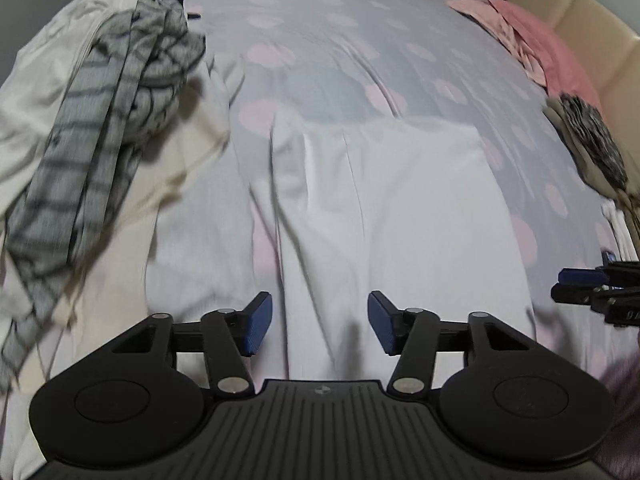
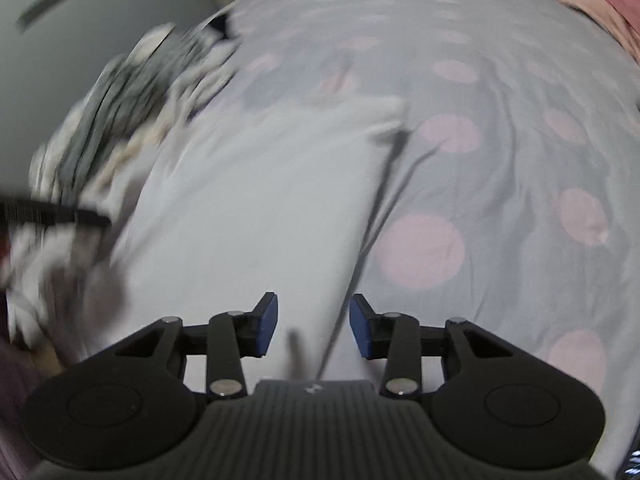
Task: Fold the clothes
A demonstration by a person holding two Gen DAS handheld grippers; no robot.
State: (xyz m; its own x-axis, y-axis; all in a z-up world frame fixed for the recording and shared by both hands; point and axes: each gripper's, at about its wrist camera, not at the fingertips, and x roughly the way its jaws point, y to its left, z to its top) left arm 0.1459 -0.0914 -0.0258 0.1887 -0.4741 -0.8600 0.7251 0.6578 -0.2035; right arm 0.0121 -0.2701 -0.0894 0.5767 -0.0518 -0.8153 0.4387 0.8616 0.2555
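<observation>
White garment lies flat on the dotted bedspread just ahead of both tongs — left gripper and right gripper hover over its near edge, jaws apart, empty. Plaid clothes sit ahead-left.

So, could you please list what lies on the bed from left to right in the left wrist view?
Plaid shirt → white garment → patterned grey item.

Dim, flat indoor light; the right wrist view smears with motion blur, worst around the clothes pile; fisheye edges bend.
</observation>
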